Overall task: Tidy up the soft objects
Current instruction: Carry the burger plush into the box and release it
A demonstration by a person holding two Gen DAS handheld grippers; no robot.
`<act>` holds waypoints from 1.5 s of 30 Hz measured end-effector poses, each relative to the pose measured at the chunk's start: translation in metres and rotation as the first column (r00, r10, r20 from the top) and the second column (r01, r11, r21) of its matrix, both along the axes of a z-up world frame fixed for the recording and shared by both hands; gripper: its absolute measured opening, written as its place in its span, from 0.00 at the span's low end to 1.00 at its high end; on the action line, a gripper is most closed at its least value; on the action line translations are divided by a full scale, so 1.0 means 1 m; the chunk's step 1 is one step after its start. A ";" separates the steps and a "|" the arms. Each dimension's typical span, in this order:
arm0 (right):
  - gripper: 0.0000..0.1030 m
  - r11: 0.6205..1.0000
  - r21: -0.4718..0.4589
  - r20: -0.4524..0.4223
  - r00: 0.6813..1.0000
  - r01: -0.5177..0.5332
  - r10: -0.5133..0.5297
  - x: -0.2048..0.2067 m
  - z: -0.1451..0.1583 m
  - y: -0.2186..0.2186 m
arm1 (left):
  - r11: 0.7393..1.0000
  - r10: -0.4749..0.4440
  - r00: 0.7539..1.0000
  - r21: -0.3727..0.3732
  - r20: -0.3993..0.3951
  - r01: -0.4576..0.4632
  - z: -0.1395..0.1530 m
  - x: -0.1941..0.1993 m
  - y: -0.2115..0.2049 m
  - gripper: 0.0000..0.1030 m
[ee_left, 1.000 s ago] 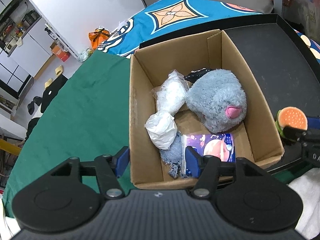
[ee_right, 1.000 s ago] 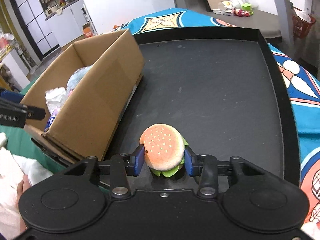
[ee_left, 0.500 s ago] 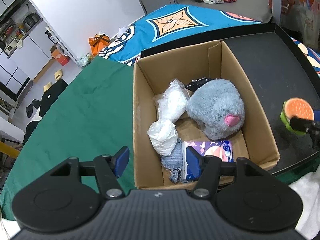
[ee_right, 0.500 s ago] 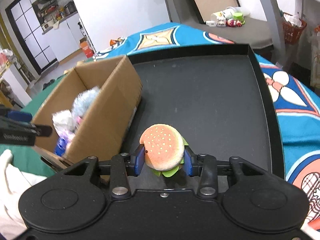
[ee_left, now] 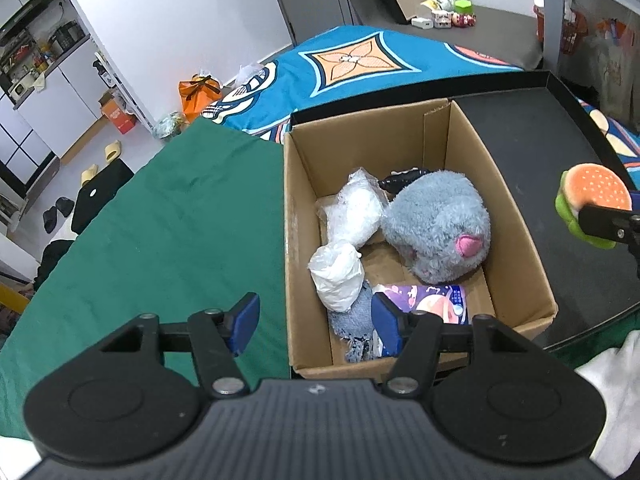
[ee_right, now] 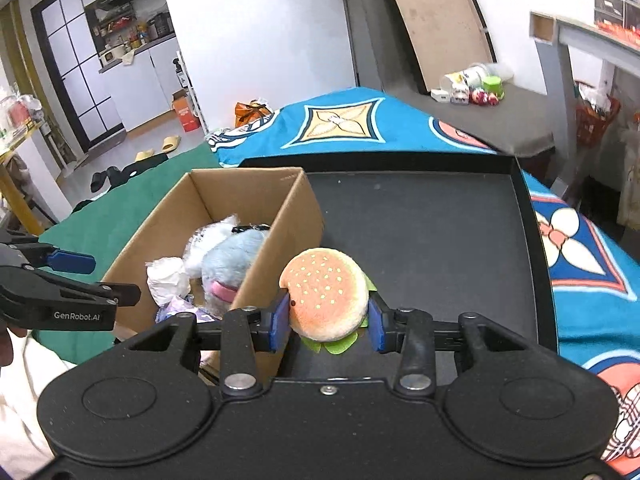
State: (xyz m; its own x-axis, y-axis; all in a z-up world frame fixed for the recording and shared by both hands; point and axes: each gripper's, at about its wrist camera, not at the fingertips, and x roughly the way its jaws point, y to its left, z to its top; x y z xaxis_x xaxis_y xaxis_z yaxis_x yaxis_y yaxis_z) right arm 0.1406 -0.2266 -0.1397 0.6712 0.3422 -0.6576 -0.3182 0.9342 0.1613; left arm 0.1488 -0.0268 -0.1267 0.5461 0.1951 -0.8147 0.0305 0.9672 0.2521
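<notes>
Where tongs (ee_right: 328, 322) pinch, burger (ee_right: 326, 298) sides vanish.

Bright, even indoor light, soft shadows, sharp focus, strong fisheye edge-bending.

burger toy (ee_right: 326, 296): your soft plush, matt
box (ee_left: 516, 216): plain cardboard, matt
grey toy (ee_left: 438, 224): fuzzy plush
bags (ee_left: 352, 210): crinkly glossy plastic
tray (ee_right: 440, 232): matt black
cloth (ee_left: 180, 232): green fabric

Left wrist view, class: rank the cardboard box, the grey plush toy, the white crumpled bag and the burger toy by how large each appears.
1. cardboard box
2. grey plush toy
3. white crumpled bag and burger toy: look alike in size; the burger, held in the right gripper, is cut off at the frame edge, so unranked.
</notes>
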 end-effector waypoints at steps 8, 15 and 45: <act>0.38 1.000 -0.009 0.050 0.999 0.005 -0.004 -0.003 0.022 0.015 | 0.999 0.003 1.000 -0.035 0.014 -0.003 0.000 -0.006 0.011 0.45; 0.38 1.000 -0.002 0.074 0.997 -0.009 0.009 -0.003 0.033 0.031 | 0.996 0.032 0.999 -0.084 -0.021 -0.034 -0.008 -0.009 0.025 0.23; 0.59 0.998 -0.038 0.021 0.999 -0.046 0.047 -0.009 0.015 0.044 | 0.990 0.035 0.999 -0.138 -0.020 -0.037 -0.006 -0.008 0.036 0.06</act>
